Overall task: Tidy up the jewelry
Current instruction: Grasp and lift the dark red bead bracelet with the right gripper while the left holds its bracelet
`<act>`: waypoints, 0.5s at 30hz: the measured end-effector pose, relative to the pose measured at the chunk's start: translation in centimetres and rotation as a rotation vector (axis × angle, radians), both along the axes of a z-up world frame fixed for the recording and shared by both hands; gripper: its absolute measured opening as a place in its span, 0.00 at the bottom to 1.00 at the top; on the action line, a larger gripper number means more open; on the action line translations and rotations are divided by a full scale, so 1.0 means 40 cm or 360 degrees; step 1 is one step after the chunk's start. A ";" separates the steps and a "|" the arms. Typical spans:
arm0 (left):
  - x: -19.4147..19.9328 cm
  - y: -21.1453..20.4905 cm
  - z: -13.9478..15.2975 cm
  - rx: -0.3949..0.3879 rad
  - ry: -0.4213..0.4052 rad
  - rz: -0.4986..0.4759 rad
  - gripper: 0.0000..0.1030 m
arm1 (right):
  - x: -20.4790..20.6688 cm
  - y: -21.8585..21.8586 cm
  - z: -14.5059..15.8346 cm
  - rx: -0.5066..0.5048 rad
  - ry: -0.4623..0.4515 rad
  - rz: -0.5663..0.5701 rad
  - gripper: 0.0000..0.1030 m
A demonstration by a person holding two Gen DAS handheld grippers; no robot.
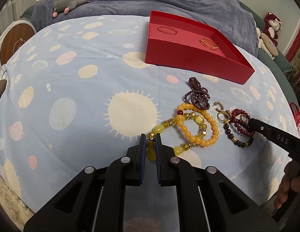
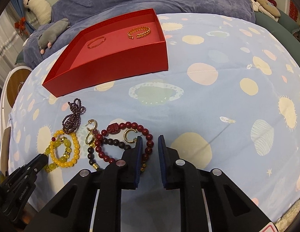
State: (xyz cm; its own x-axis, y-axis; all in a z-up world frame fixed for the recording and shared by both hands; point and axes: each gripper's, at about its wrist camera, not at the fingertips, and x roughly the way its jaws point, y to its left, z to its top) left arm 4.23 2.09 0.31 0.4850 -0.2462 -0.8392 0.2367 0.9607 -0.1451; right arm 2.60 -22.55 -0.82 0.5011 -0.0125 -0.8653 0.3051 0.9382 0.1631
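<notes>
My left gripper (image 1: 150, 135) is shut on the yellow-green bead bracelet (image 1: 159, 129), which lies looped with an orange bead bracelet (image 1: 213, 124) on the planet-print cloth. To their right, my right gripper (image 2: 150, 141) has its jaws narrowed on the dark red bead bracelet (image 2: 130, 124), with red beads between the pads. A black bead bracelet (image 2: 111, 141) and gold hoop earrings (image 2: 128, 135) lie tangled with it. A purple bead strand (image 2: 72, 119) rests further back. The red box (image 2: 111, 67) behind holds two gold bangles (image 2: 139, 32).
A blue blanket (image 1: 169, 2) with a grey plush toy (image 1: 72, 1) lies behind the box. More plush toys (image 1: 270, 31) sit at the far right. A round wooden panel (image 1: 14, 42) stands off the left edge. A hand (image 1: 289, 183) grips the right tool.
</notes>
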 end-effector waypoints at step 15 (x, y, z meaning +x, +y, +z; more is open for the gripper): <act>0.001 -0.001 0.000 0.0007 -0.0002 -0.0001 0.09 | 0.001 0.015 -0.002 -0.0113 0.0001 0.0035 0.08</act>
